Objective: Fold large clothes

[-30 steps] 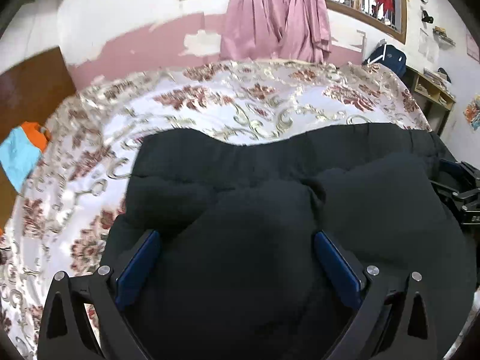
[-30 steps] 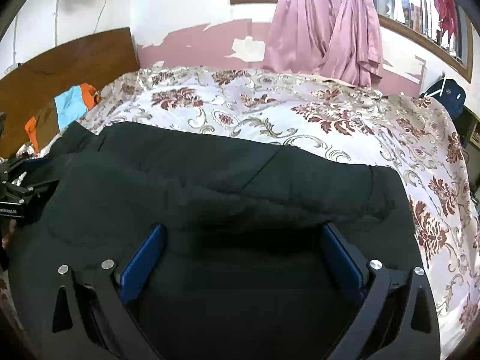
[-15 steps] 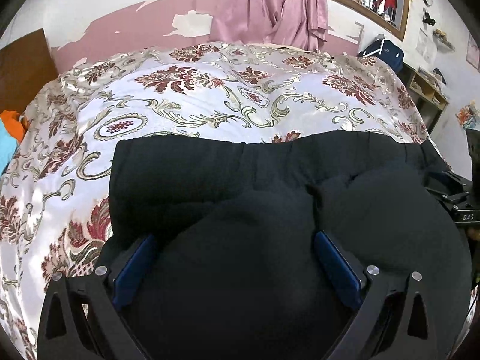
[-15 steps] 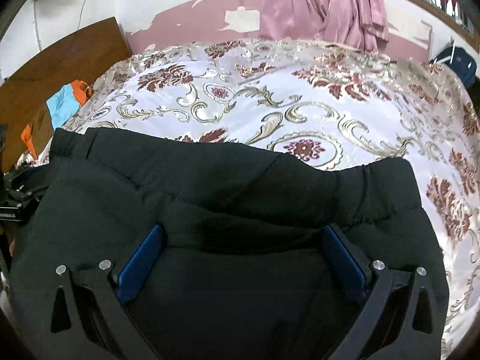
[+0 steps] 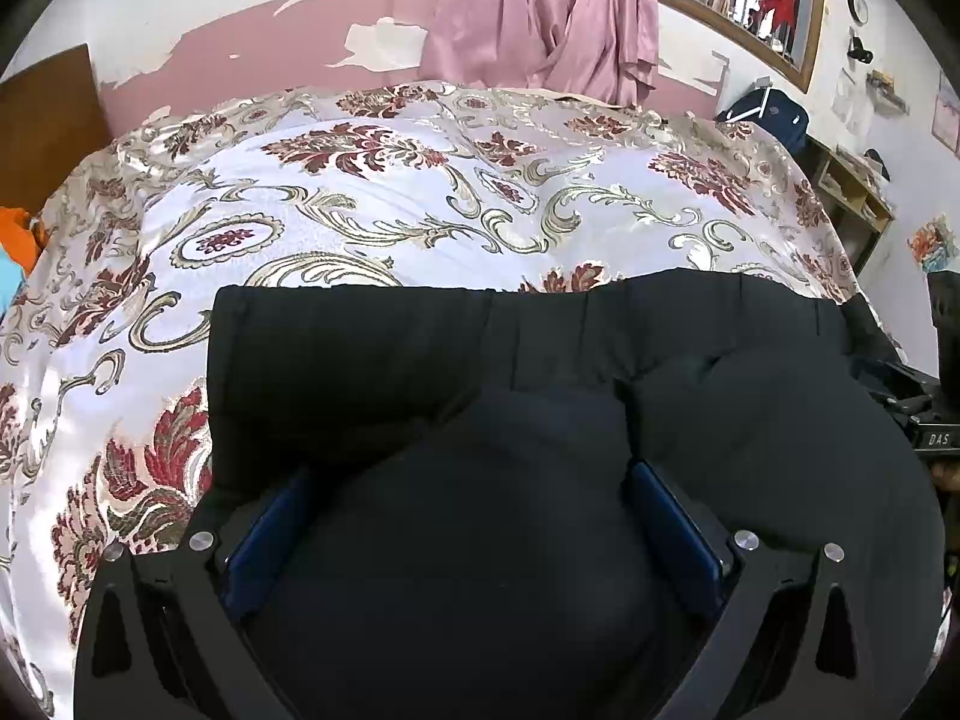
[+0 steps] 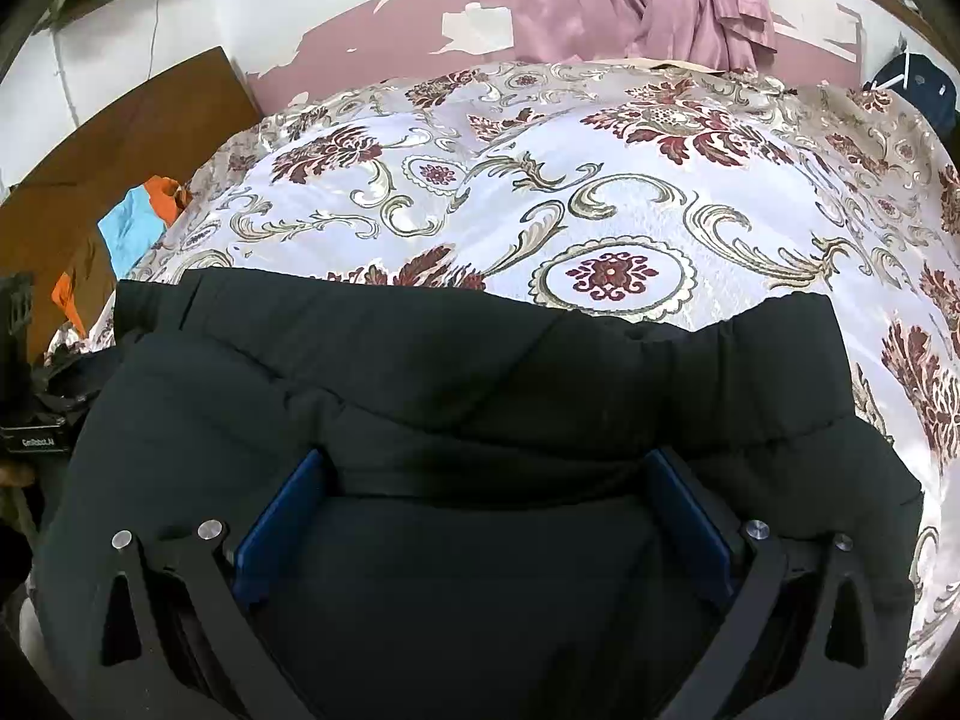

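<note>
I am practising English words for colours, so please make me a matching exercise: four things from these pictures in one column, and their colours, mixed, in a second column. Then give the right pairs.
Things:
1. garment lying on the bed
2. curtain hanging at the far wall
3. headboard of the bed
4. pads of the right gripper

Colours:
A. brown
B. blue
C. black
D. pink

Right pairs: 1-C, 2-D, 3-A, 4-B
</note>
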Demonstrator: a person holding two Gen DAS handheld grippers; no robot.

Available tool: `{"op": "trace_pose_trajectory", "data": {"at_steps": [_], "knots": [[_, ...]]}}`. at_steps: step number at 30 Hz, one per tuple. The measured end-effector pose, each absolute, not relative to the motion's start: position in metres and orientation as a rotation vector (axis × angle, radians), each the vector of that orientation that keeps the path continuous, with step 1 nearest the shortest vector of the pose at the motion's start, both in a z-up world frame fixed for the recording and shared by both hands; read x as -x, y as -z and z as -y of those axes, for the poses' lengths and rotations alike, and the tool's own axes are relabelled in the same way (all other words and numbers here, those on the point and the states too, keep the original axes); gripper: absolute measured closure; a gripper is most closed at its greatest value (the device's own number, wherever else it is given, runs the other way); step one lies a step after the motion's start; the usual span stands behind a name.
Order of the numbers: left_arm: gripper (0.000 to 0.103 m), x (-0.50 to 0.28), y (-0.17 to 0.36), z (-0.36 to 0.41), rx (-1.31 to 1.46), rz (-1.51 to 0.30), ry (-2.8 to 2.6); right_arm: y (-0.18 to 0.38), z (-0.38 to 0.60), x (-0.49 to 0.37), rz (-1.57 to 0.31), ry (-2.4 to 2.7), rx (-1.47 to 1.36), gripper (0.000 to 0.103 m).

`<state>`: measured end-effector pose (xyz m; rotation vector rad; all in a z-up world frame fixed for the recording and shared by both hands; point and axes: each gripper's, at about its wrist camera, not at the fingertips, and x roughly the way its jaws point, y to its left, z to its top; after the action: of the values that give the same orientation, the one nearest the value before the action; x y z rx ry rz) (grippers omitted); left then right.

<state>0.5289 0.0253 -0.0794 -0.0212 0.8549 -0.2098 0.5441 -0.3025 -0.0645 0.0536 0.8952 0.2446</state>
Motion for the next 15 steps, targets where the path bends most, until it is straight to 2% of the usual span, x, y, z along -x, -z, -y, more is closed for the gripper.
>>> {"op": "trace_pose_trajectory", "data": {"at_steps": [15], "knots": [[0.0, -0.528, 0.0842, -0.0222, 0.001, -0.827, 0.187, 0.0678, 0.3039, -0.5448, -0.89, -0.245, -0.06, 0.001]]}}
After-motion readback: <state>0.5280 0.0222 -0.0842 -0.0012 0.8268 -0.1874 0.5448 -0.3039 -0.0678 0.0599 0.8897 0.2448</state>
